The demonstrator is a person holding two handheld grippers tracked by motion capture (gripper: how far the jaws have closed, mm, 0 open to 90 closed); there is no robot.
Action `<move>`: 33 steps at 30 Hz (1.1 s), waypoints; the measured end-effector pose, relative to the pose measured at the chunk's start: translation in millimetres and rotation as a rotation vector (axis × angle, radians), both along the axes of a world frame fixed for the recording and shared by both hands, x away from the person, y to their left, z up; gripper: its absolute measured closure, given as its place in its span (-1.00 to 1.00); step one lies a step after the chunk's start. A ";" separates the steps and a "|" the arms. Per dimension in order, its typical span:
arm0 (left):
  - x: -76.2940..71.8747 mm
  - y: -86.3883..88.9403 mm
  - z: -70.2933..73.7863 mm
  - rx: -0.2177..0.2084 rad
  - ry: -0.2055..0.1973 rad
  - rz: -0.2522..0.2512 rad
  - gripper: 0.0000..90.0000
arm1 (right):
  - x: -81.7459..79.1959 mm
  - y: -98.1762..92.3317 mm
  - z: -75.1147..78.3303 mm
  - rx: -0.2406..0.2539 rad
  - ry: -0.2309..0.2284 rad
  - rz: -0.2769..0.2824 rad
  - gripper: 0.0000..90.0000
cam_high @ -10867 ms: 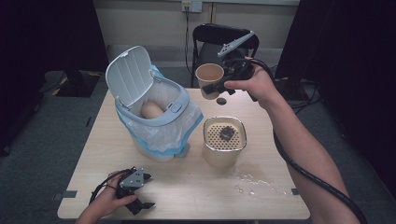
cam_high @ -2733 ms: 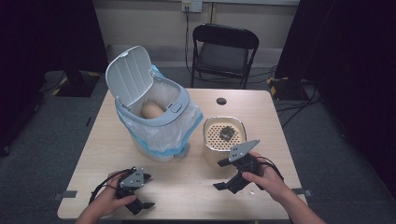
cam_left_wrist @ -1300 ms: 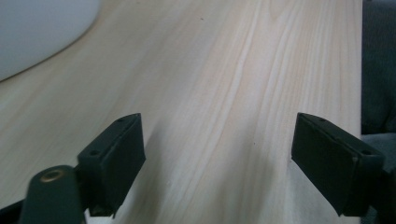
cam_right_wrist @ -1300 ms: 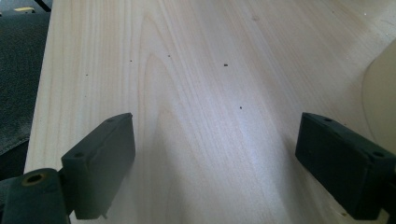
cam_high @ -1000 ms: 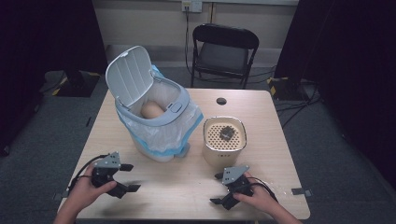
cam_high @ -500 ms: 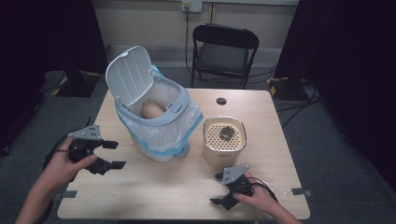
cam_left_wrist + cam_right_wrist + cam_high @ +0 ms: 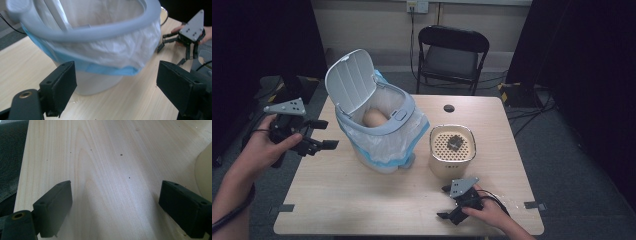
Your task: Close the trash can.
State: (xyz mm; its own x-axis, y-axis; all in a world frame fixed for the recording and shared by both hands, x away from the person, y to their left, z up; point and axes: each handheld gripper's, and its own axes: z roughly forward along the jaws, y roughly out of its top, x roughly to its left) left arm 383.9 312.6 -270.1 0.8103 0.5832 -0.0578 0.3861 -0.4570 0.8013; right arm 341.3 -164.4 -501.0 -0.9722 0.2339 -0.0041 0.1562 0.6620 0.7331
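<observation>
Two tongs are in the person's hands, and both stand apart with nothing between their jaws. The left tongs (image 7: 323,135) are held up in the air off the worktop's left edge, at about nine o'clock from the bin, with the jaws pointing toward it; the grey three-cornered plate sits on top and a cable trails down past the wrist. In the left gripper view the black jaws frame the lower wall of the bin (image 7: 100,82), near it but not touching. The right tongs (image 7: 446,202) rest low on the worktop (image 7: 362,195) near its front edge, at about six o'clock from the cream container, gripped by the right hand (image 7: 489,215). In the right gripper view the jaws are spread wide over bare wood grain, and the curved edge of the container shows at three o'clock.

The bin (image 7: 382,125) stands left of the worktop's middle, its lid (image 7: 348,80) tipped up and back at eleven o'clock. A white bag with a blue hem (image 7: 387,150) lines it and drapes over its outside under a grey ring. A tan, rounded object (image 7: 374,117) lies inside. The cream container (image 7: 453,150), with a perforated top, stands just beside the bin at four o'clock. A small dark disc (image 7: 449,108) lies toward the far edge, and a black folding chair (image 7: 452,55) stands beyond at twelve o'clock.
</observation>
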 end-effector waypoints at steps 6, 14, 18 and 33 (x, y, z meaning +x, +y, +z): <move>14.5 -2.5 23.5 -0.008 -0.024 0.022 -0.65 | 0.1 0.0 0.1 -0.001 0.001 0.002 -0.76; 26.7 -13.2 38.0 -0.002 -0.045 0.016 -0.67 | -0.1 0.0 0.0 -0.001 0.003 0.002 -0.76; 26.8 -13.6 40.2 0.017 -0.042 0.021 -0.66 | -0.2 0.1 0.1 -0.003 0.007 0.004 -0.76; 38.2 -24.8 53.7 0.020 -0.060 0.040 -0.68 | -0.6 0.0 0.1 -0.004 0.011 0.003 -0.76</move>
